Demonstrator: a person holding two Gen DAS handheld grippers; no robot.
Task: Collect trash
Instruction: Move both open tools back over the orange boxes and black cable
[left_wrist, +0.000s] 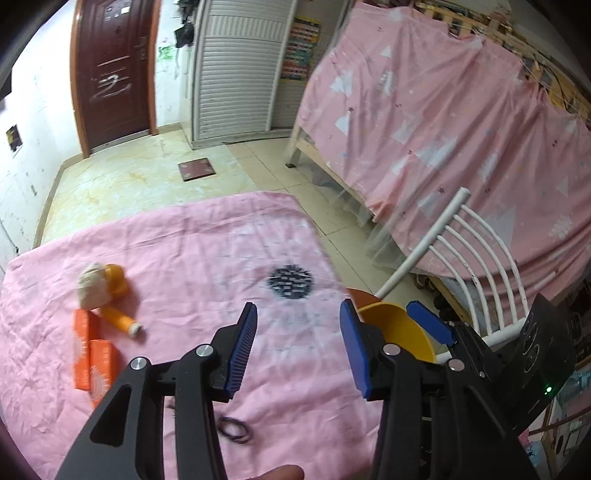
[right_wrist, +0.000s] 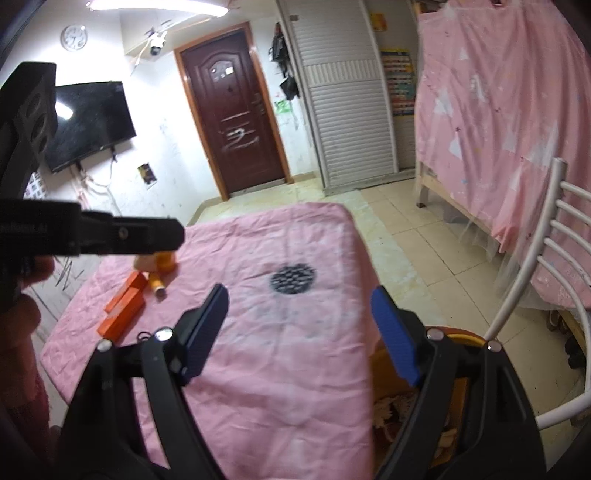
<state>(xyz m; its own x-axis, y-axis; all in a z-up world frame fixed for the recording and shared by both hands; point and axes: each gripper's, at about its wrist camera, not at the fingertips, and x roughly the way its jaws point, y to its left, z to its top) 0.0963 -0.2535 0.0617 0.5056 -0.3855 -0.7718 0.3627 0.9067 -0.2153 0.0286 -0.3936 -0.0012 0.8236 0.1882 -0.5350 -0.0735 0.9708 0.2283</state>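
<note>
The trash sits together near the table's left edge, about midway along it: a crumpled paper wad (left_wrist: 93, 283) leaning against a small orange cup (left_wrist: 117, 281), an orange tube-shaped bottle (left_wrist: 119, 320) lying on its side just in front of them, and two flat orange boxes (left_wrist: 92, 357) side by side nearer the front. A loop of thin black cord (left_wrist: 233, 429) lies on the pink cloth (left_wrist: 207, 240) by the front edge; whether it counts as trash I cannot tell. The bin seems to be the yellow basket (left_wrist: 399, 332) standing off the table's right edge, beside the white chair (left_wrist: 480, 258), with some crumpled material already inside it in the right wrist view. The left gripper (left_wrist: 299, 347) hangs over the front middle of the table with its jaws spread wide and nothing between them; the right gripper (right_wrist: 299, 332) is likewise released and empty, above the right front part of the table and the basket rim. My judgement is that a fresh pickup is about to start: the left tongs, being closer, should swing toward the left edge, come down astride the paper wad or bottle, close, then carry it across to the basket.
</note>
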